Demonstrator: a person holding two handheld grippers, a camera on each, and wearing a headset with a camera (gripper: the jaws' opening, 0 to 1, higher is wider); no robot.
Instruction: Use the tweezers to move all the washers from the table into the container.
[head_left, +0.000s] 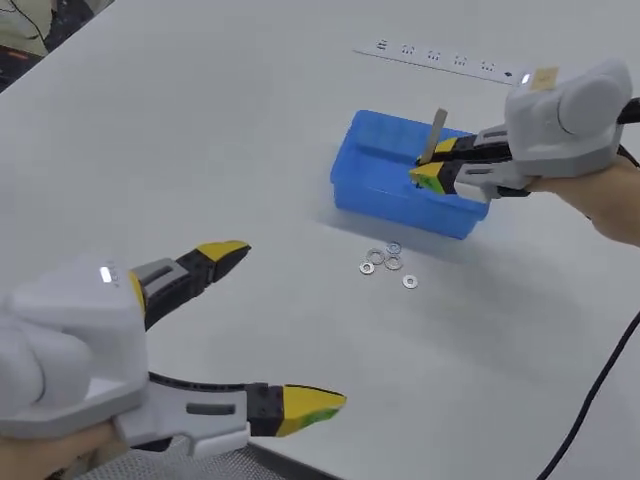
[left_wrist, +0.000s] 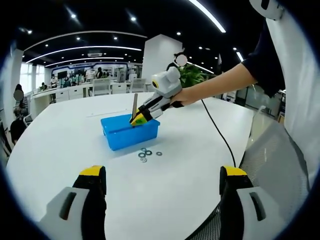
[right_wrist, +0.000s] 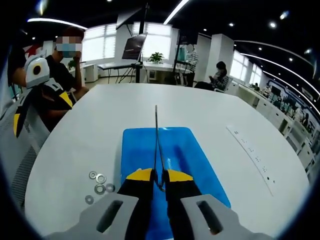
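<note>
1. Nearest the camera: L gripper (head_left: 280, 328) is hovering low over the white table (head_left: 200, 150). Its yellow-tipped fingers are spread wide apart and holding nothing.
2. Further out, mid-table: five small metal washers (head_left: 388, 262) are lying flat in a loose cluster on the bare tabletop. They are just beside the near wall of the container (head_left: 380, 190), not in it. One is sitting slightly apart from the rest.
3. Handling, judged from looks: the washers are prob. light, thin, stiff and slippery. Lying flat, they are giving little edge to pinch. Best hold is likely one tweezer tip thru the hole and the other outside the rim. The stray washer looks the easiest to start with.
4. Behind them: the container is a blue open plastic tub, w/ no washers visible inside.
5. Over the tub: R gripper (head_left: 428, 170) is reaching in from the right. Its fingers are squeezed together on the tweezers (head_left: 437, 135), which are pointing upward, away from the washers. They are thin metal and prob. springy, so a gentle grip w/ the tips aimed down seems needed.
6. Farthest: a white power strip (head_left: 440, 60) is lying near the table's far edge.
</note>
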